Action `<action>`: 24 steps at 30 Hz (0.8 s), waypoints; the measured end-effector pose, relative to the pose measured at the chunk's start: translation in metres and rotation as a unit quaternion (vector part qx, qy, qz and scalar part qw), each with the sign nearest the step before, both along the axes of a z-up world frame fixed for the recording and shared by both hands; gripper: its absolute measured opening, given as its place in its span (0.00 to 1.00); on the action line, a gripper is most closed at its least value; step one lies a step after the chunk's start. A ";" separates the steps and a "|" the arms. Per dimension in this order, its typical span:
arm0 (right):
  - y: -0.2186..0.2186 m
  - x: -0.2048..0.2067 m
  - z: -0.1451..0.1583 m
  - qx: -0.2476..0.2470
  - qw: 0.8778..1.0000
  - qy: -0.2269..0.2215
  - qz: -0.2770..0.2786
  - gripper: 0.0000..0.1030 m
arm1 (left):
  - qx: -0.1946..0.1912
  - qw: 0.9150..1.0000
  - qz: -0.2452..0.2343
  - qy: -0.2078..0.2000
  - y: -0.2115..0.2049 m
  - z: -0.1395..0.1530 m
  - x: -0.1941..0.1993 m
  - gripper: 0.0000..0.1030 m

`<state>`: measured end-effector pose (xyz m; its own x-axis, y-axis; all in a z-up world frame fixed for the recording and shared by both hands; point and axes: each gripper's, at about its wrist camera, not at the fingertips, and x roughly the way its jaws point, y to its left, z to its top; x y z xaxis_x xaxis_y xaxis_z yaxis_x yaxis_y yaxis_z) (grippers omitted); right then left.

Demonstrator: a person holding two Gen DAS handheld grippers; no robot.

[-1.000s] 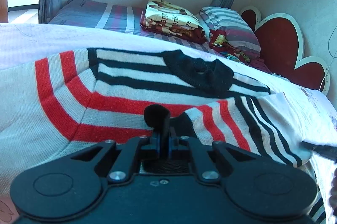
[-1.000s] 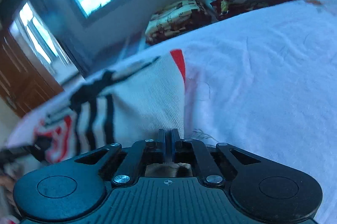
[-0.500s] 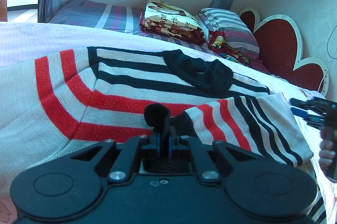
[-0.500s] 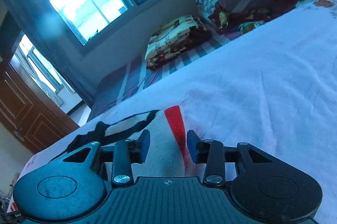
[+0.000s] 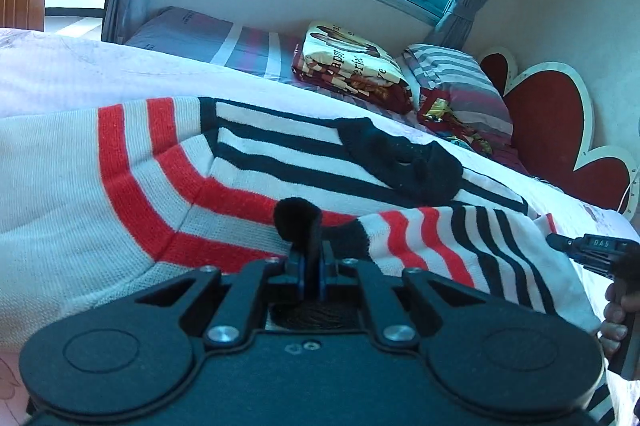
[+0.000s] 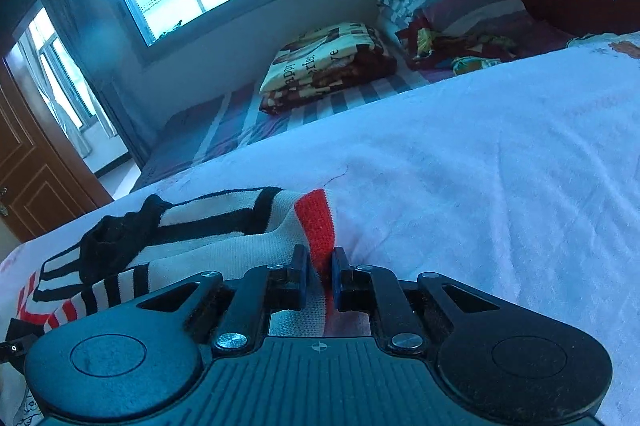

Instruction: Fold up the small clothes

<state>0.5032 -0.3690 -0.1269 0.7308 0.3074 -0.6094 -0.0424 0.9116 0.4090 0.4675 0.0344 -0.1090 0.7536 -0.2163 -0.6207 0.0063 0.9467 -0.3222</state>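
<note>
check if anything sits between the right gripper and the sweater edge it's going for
Nothing visible does. The right gripper is open with the striped sweater's red edge already between its fingers; only bare white bedsheet lies beside it.

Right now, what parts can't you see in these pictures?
1. Left wrist view: the sweater's near hem, hidden by the left gripper's body.
2. Left wrist view: most of the right gripper, cut off by the right edge.
3. Right wrist view: whether the right gripper pinches the sweater's red edge; its fingers are slightly apart.
4. Both views: the blanket's lettering, too small and folded.
</note>
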 end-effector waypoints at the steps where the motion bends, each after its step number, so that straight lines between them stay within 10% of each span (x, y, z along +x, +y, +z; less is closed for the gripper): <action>1: -0.001 0.001 0.000 0.003 1.000 0.001 0.000 0.11 | 0.001 1.000 -0.003 -0.002 0.000 0.001 -0.001 0.05; 13: 0.002 -0.005 0.009 -0.015 1.000 -0.008 -0.010 0.11 | 0.008 1.000 -0.012 0.005 0.003 -0.004 -0.003 0.10; 17: 0.001 -0.020 0.024 -0.031 0.999 -0.034 -0.030 0.11 | 0.049 0.999 0.021 -0.013 0.006 0.010 -0.011 0.59; 20: 0.008 -0.022 0.034 -0.021 0.998 -0.050 0.006 0.11 | 0.079 0.993 0.051 -0.067 0.004 0.033 -0.026 0.57; 24: 0.057 -0.009 0.035 -0.016 0.994 -0.037 0.097 0.11 | 0.078 0.993 -0.046 -0.073 -0.052 0.048 0.002 0.61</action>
<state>0.4940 -0.3123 -0.0914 0.7029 0.4293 -0.5672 -0.2486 0.8953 0.3696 0.4698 -0.0179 -0.0607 0.8192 -0.1984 -0.5381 0.1313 0.9782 -0.1608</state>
